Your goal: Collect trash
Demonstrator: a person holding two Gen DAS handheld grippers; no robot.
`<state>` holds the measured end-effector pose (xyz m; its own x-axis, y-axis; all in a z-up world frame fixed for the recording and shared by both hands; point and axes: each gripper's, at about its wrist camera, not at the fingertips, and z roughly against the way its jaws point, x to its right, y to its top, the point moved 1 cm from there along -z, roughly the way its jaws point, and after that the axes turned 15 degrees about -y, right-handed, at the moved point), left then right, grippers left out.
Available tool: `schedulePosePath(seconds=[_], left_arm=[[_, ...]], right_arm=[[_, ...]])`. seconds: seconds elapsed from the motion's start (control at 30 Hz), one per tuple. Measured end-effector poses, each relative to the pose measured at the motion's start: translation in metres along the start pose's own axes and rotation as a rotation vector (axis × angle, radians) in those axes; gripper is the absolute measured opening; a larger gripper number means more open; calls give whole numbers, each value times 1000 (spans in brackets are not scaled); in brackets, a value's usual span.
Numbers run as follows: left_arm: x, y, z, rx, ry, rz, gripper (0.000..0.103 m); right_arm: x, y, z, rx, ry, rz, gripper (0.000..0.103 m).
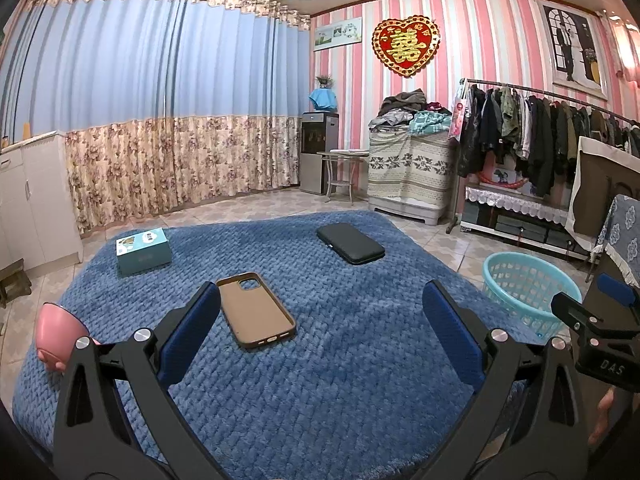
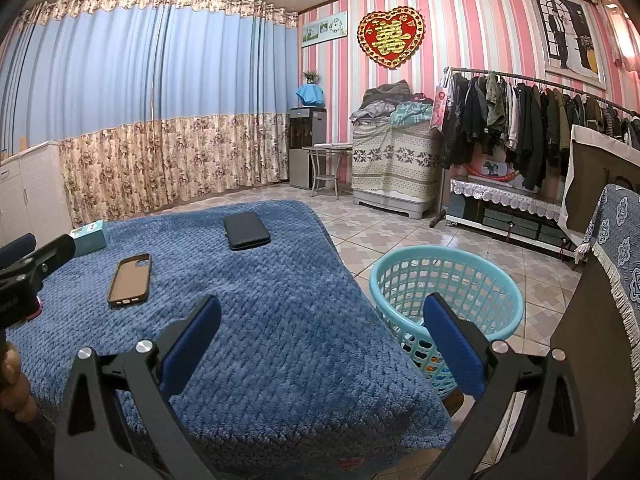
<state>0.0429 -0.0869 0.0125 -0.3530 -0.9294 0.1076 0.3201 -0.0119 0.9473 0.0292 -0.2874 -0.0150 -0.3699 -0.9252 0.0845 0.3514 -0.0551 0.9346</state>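
Blue-padded fingers (image 1: 191,336) of the left gripper (image 1: 320,336) sit nearest the lens, spread wide w/ nothing between them, hovering low over the blue blanket (image 1: 340,380). Right gripper (image 2: 320,338) is likewise agape & empty, held at the blanket's right edge w/ its right finger in front of the teal basket (image 2: 404,276).

Layout looks staged for a sort: basket stands on the tile floor just beside the blanket, prob. so items can be carried over & dropped in w/o a long reach. Bits of colour show through its lower mesh, so it may already hold something; can't tell what.

On the blanket lie a brown phone case (image 1: 256,310), inner side up, a black case (image 1: 350,243) further back, a teal box (image 1: 143,251) at far left, & a pink bowl-like thing (image 1: 58,336) at the near-left edge, partly hidden behind the left gripper's frame. Which of these counts as trash isn't obvious; brown phone case seems the likeliest next target since it's closest.

Rel. to the fingers: in the left view the brown phone case lies just ahead of & beside the left finger's tip, not between the pads, apparently not touched. From the right gripper it's well apart, off to the left. Nothing's grasped yet; left gripper would need to drop forward & centre on it.
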Motion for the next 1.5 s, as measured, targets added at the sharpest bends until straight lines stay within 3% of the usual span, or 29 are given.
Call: schedulePosePath(seconds=[1.5], left_arm=[[0,-3,2,-1,-2,-8,98]], right_arm=[[-1,1,0,-1,1,1,99]])
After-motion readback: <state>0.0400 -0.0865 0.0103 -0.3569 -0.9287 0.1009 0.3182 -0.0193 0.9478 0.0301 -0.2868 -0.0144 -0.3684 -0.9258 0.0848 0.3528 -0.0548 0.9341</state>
